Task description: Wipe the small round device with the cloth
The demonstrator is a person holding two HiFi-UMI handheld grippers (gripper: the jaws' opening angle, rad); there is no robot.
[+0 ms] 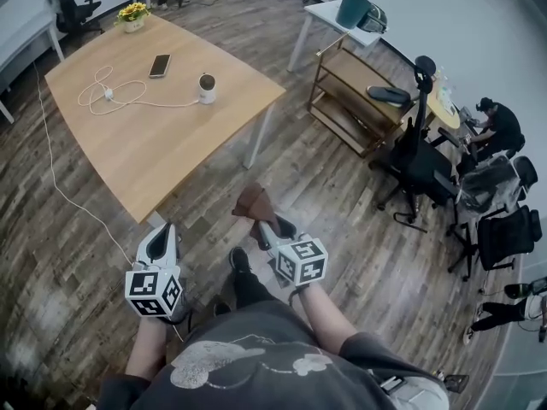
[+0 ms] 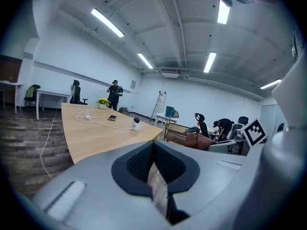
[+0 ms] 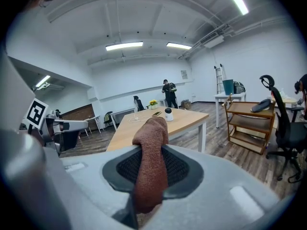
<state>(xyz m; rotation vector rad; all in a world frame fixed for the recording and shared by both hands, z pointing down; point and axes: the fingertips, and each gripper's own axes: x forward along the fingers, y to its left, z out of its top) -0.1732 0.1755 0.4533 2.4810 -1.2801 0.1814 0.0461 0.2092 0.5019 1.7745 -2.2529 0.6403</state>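
Wiping is not yet getting under way, judging by how everything is lying. The person is standing on the wood floor [image 1: 359,195], well apart from the bench [image 1: 162,156], and is holding both tools low in front of the body.

The right hand-held gripper [image 1: 261,225] is clamping the brown cloth [image 1: 253,202]. In the right gripper view the cloth is sitting pinched between the two dark pads, with its folded top bulging up past the jaw tips and its tail hanging below them. The left hand-held gripper [image 1: 161,233] is carrying nothing. In the left gripper view its jaws are lying together at the tips, and only a thin sliver of floor is showing through lower down.

The small round device [image 1: 206,88], white with a dark top, is standing upright on the bench towards its far right edge. A white cable [image 1: 111,94] is trailing away from it to the left, and a phone [image 1: 160,65] is lying just beyond it. Nothing is touching the device.

One part is looking done: the cloth is already in the grip and ready. The rest is remaining: walking up to the bench, bringing the cloth down onto the device and rubbing it over the surface. The light device is likely needing steadying from the free left tool while that is happening.
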